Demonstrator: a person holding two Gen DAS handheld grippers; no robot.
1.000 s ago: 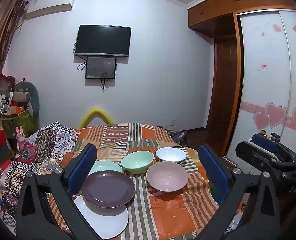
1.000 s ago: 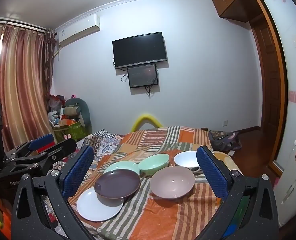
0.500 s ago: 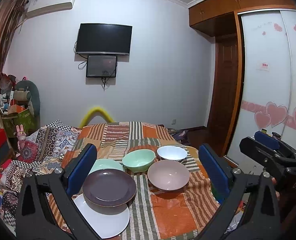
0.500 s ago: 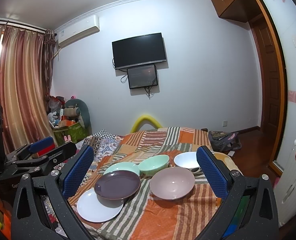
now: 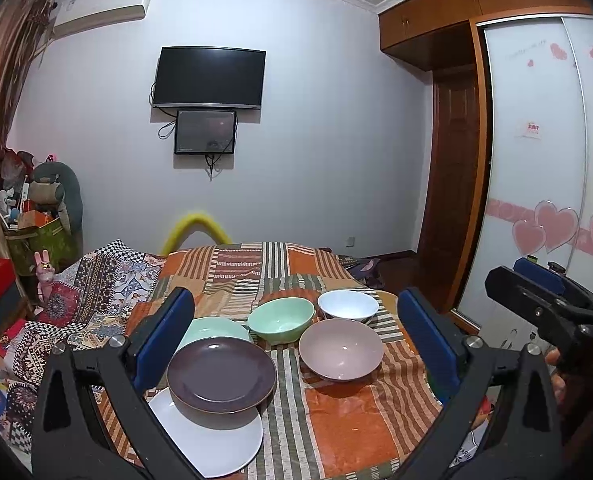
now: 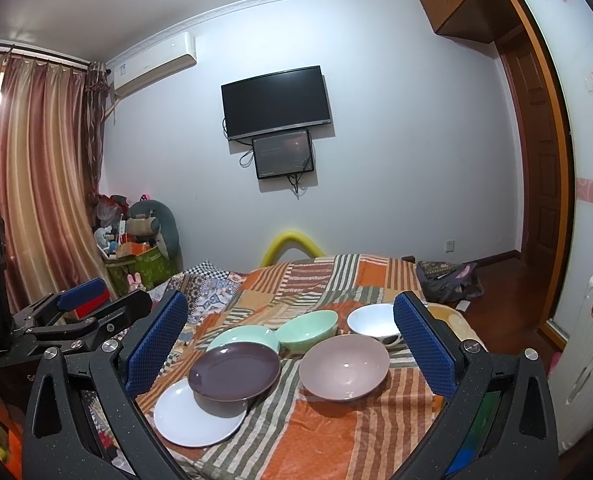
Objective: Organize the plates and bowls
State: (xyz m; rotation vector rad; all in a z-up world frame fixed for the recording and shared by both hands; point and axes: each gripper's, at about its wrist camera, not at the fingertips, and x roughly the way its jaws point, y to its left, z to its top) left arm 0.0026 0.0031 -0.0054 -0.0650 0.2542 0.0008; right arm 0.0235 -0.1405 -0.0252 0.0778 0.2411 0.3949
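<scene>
Judging the crockery first: glazed and rigid by the look of it (ceramic or melamine, cannot tell which), smooth, likely slippery under a pad, and liable to chip if knocked together.

Lying at the near left of the striped cloth [image 5: 348, 428]: a dark purple plate [image 5: 221, 374], overlapping a white plate [image 5: 216, 444] on its near side and partly hiding a mint plate [image 5: 212, 328] behind it. Best taken by the rim, one pad above and one below, at the free right-hand edge. Better to clear the purple plate off before lifting the white one.

Standing to the right, each on the cloth: a mint bowl [image 5: 282, 318] just behind the plates, a white bowl [image 5: 348, 306] just beside it, and a pink bowl [image 5: 340, 348] nearest. Best pinched over the wall, one finger inside and one outside. Probably heavier than the plates and apt to swing from a rim pinch, so worth lifting slowly.

Left gripper [image 5: 294, 320]: jaws spread wide, holding nothing, hovering short of the dishes. Right gripper [image 6: 290, 320]: likewise wide apart and empty, touching nothing.

Looking outward for writing: "DAS" on the right gripper's body at the edge of the left view. Small red label [image 5: 531, 130] on the wardrobe door too small to read. No brand legible on the television [image 5: 209, 77], none on the dishes.
</scene>
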